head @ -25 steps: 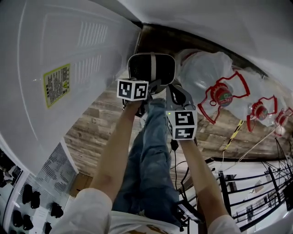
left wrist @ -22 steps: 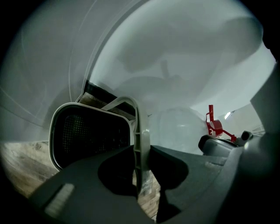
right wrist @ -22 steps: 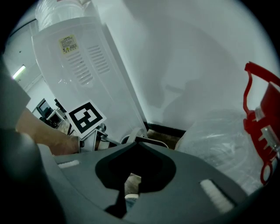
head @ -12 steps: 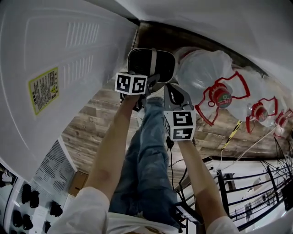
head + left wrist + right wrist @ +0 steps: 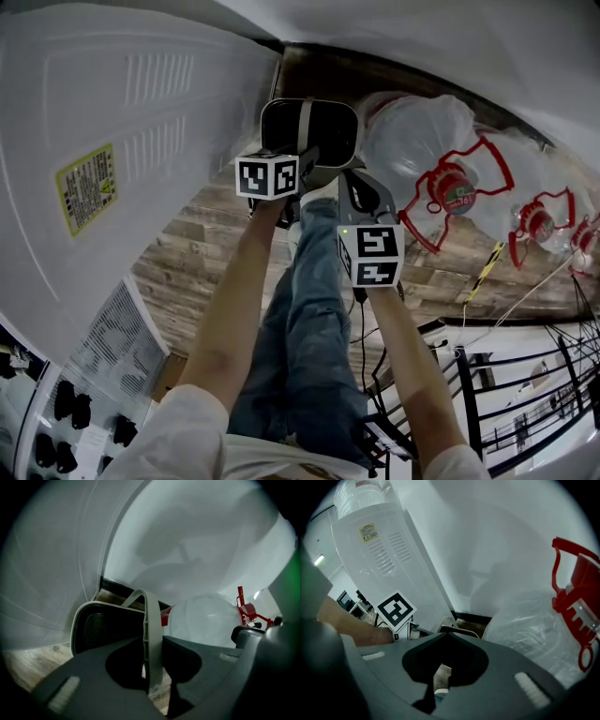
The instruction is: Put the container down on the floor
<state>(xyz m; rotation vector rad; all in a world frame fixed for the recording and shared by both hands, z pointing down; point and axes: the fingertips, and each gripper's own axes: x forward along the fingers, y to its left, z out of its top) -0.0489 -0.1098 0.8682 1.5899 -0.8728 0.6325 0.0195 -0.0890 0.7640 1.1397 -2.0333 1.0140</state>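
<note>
Grips the container [image 5: 309, 131] by its pale hoop handle [image 5: 150, 620] with the left gripper [image 5: 152, 651], fingers clamped on the strap from both sides; probably done to let the dark, pale-rimmed tub hang level, mouth up, for a gentle lowering. Found far ahead, low by the dark skirting [image 5: 375, 80], between the white appliance [image 5: 122, 141] on the left and the bagged water jugs [image 5: 412, 150] on the right; cannot tell whether touching the floor [image 5: 187, 253] yet. Holds the right gripper [image 5: 449, 637] just right of the left and a little nearer, fingers shut on nothing, seemingly parked out of the way in the narrow gap. Calls for release only once resting, judging by the task.

Underfoot, wood-look planks, flat and bare in the gap. White wall [image 5: 450, 47] at the far side. Yellow label [image 5: 86, 186] on the appliance's flank, red carry handles [image 5: 459, 197] on the jugs, black wire rack [image 5: 525, 403] near right. Denim-clad legs [image 5: 309, 319] below the arms.
</note>
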